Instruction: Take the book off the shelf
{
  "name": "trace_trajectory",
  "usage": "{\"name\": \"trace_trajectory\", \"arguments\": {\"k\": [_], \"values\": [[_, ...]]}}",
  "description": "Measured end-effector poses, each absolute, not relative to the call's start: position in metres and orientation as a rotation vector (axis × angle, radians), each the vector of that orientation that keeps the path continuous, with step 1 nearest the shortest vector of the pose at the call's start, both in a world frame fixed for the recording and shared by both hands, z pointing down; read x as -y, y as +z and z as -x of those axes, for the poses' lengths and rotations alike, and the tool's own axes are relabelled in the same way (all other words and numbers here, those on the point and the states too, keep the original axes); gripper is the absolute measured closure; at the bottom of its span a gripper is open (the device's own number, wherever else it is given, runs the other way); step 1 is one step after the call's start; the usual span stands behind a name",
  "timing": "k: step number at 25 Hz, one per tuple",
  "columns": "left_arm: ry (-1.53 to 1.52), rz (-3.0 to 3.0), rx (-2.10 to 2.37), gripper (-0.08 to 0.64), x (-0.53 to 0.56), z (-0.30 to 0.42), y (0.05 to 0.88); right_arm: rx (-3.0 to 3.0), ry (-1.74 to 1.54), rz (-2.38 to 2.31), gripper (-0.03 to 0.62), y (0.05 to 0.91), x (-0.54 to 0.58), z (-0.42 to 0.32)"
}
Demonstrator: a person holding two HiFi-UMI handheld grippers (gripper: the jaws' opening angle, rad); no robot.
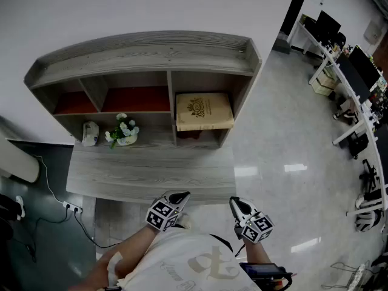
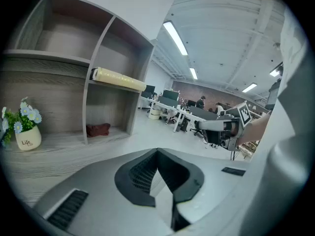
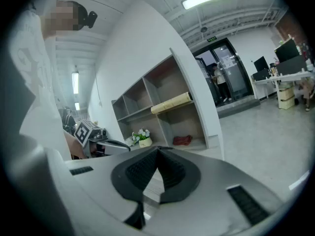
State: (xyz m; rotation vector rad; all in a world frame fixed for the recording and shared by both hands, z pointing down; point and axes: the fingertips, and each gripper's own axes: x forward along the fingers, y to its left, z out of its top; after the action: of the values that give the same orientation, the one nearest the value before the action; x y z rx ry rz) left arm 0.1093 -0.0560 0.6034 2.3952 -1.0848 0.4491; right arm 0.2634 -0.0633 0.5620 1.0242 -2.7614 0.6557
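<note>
The left gripper [image 1: 177, 196], near, is closed and empty. Far off, in the grey wooden shelf's [image 1: 145, 53] right compartment, the tan flat book [image 1: 204, 111] looks stiff and weighty; pinch its protruding near edge. The right gripper [image 1: 237, 204] is likewise closed and empty.

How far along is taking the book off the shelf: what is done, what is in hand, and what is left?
Done: nothing yet. The book lies flat in the right compartment of the shelf.
In hand: nothing. The left gripper and right gripper are both shut and empty, held near the person's body, short of the shelf.
Left: reach the book, open a gripper, grip the book and draw it out.
</note>
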Motion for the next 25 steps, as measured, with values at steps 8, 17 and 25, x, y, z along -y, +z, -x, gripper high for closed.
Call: {"name": "trace_trajectory", "arguments": {"k": [8, 17, 25], "values": [[0.421, -2.382, 1.123, 0.546, 0.033, -0.127, 0.598, 2.759, 0.657, -1.0, 0.589, 0.566, 0.035, -0.283], [0.47, -2.384, 1.106, 0.546, -0.01, -0.141, 0.596, 2.769, 0.657, -1.038, 0.588, 0.564, 0.004, -0.293], [0.498, -2.389, 1.103, 0.546, -0.046, -0.147, 0.589, 2.73, 0.641, -1.066, 0.588, 0.567, -0.028, -0.298]]}}
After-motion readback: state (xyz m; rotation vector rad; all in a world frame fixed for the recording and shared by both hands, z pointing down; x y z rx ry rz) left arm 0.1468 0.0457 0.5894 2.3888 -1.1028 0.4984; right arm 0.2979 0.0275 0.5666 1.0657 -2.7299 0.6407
